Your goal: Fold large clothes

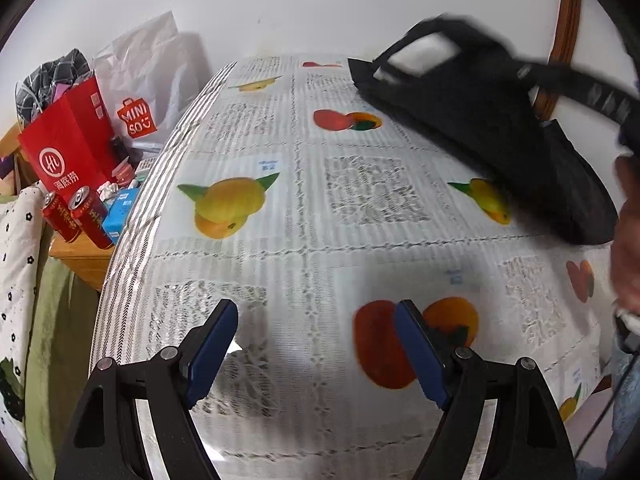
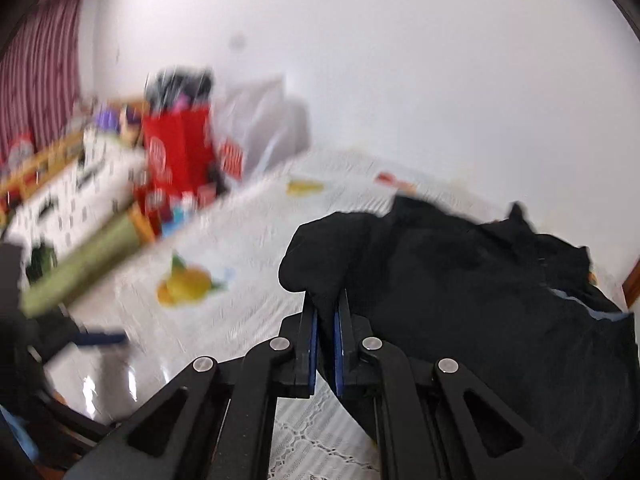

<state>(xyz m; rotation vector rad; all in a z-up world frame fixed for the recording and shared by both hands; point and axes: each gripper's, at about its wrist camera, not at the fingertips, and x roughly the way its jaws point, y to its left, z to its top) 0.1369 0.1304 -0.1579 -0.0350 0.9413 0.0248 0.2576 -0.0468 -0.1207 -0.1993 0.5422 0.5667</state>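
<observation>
A black garment (image 1: 492, 136) lies bunched at the far right of the table, one end lifted off the cloth. My right gripper (image 2: 326, 312) is shut on a fold of that black garment (image 2: 460, 280), with the fabric pinched between its blue pads and draping off to the right. In the left wrist view the right gripper (image 1: 420, 52) shows as a blurred black shape above the garment's far end. My left gripper (image 1: 316, 320) stands open above the near part of the fruit-print tablecloth (image 1: 280, 220), with nothing between its blue pads (image 1: 214, 344).
Left of the table a low wooden stand holds a red paper bag (image 1: 68, 148), two red cans (image 1: 80, 216), a blue box (image 1: 120, 212) and a white plastic bag (image 1: 144, 76). A person's hand (image 1: 628, 240) is at the right edge. White wall behind.
</observation>
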